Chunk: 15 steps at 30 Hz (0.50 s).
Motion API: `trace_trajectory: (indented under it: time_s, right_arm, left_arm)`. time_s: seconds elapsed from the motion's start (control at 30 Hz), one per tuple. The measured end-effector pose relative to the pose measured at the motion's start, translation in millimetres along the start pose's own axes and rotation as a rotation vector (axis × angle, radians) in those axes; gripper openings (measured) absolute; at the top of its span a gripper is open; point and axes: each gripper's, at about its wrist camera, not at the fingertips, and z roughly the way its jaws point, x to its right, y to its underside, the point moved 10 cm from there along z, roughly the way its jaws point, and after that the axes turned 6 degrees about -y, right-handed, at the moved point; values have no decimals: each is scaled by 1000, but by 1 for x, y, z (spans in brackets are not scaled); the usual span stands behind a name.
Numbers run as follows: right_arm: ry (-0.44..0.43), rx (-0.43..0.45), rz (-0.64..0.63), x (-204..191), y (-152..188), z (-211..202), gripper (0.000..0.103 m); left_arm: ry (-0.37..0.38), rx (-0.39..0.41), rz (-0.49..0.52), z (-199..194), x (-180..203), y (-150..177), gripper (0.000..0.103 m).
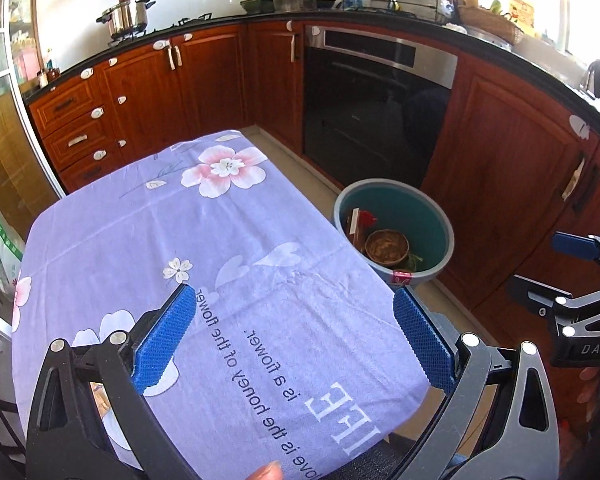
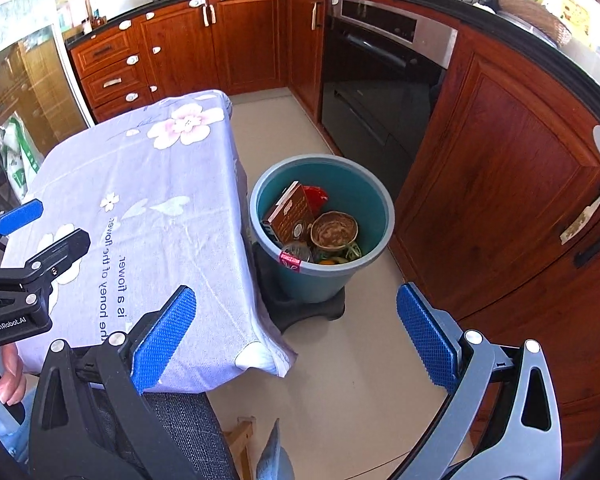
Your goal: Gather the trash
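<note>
A teal trash bin [image 2: 372, 200] stands on the floor to the right of the table; it also shows in the left wrist view [image 1: 436, 216]. It holds a brown box [image 2: 290, 216], a round paper bowl [image 2: 334, 230], a red wrapper [image 2: 315, 194] and other scraps. My left gripper [image 1: 296, 346] is open and empty above the near end of the table [image 1: 140, 232], which bears a purple flowered cloth. My right gripper [image 2: 300, 344] is open and empty, above the floor near the table's front right corner [image 2: 268, 356], short of the bin.
Red-brown kitchen cabinets [image 2: 500, 168] and a black oven [image 2: 376, 92] line the back and right. A grey chair back [image 2: 180, 432] sits below the right gripper. A dark stand [image 2: 300, 312] lies under the bin. Pots sit on the counter [image 1: 128, 16].
</note>
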Motion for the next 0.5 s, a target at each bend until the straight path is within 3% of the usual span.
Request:
trace_trajectory:
  time_s: [0.5]
  right_arm:
    - [-5,-36,-23,-6,0,17,96]
  left_arm:
    - [-3,-35,-9,14,-1,4,99]
